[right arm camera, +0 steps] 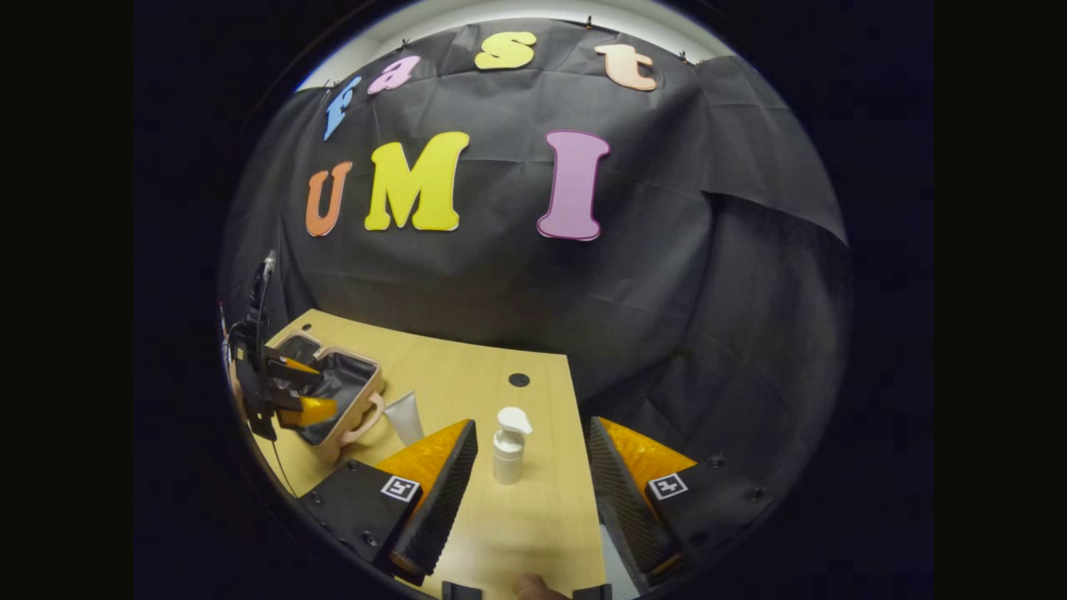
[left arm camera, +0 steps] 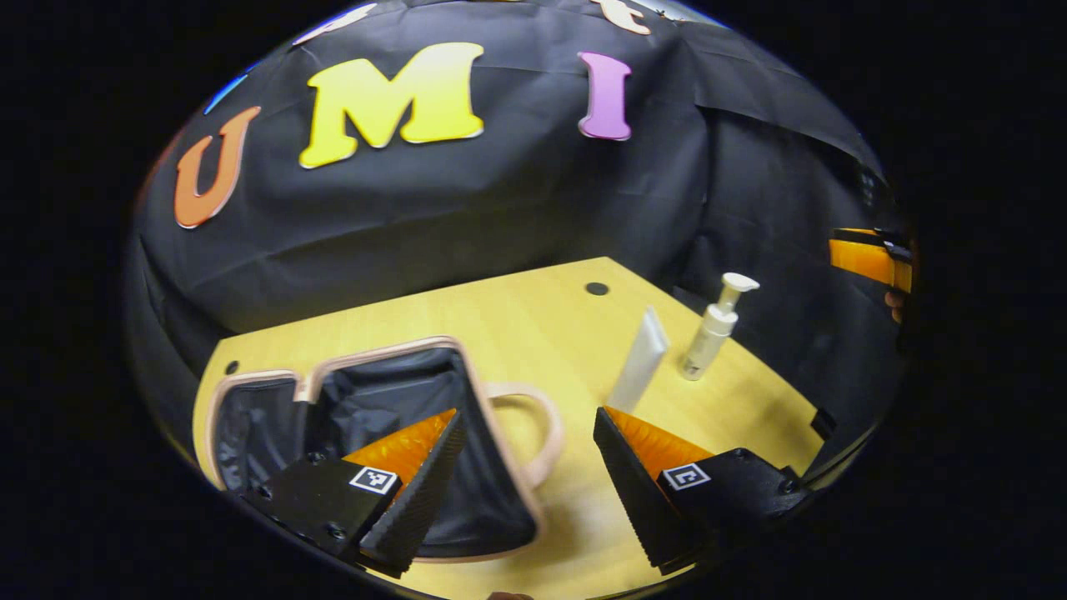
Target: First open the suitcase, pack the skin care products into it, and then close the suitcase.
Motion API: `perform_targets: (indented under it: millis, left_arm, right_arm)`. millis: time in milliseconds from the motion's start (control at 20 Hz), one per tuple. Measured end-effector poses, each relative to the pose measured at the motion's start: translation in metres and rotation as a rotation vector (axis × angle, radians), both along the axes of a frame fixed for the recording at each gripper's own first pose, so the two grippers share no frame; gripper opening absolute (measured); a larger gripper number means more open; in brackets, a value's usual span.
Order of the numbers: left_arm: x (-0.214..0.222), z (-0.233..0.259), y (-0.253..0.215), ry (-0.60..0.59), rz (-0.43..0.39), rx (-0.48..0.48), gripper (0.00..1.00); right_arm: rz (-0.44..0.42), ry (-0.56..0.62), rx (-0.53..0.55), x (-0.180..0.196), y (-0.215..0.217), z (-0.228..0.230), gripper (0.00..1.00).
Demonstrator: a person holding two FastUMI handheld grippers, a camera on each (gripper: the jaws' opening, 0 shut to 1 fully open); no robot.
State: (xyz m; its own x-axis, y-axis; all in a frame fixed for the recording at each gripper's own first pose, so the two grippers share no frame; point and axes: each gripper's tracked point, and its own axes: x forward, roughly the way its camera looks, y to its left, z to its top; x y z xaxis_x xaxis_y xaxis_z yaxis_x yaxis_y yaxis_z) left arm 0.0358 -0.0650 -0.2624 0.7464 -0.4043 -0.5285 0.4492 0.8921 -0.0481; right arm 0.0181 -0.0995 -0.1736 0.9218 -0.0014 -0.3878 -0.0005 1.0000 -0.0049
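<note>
Suitcase [left arm camera: 467,433] is lying open; right gripper [right arm camera: 527,492], fingers spread empty, is squaring up around the pump bottle [right arm camera: 508,454]; centre before closing.

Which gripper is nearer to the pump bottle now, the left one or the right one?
Right. The right gripper is open just before the pump bottle, which stands between its fingers. The left gripper is over by the open suitcase, with the tube between it and the bottle.

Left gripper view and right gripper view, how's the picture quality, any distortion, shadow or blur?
Left gripper view: fisheye bends the table edges; the suitcase casts a soft shadow; the pump bottle looks sharp. Right gripper view: dimmer, same curving; the suitcase is small near the rim.
</note>
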Motion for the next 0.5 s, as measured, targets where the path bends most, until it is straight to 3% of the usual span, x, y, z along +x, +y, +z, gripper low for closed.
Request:
perform_targets:
  millis: [250,500]
  left_arm:
    - [0.014,-0.037,-0.071,0.052,-0.074,-0.014,0.99]
    - [0.039,-0.084,-0.107,0.133,-0.068,-0.009,1.00]
  right_arm:
    - [-0.014,0.037,-0.037,-0.005,-0.031,-0.020,0.81]
    - [-0.002,0.101,-0.059,-0.008,-0.044,-0.046,0.81]
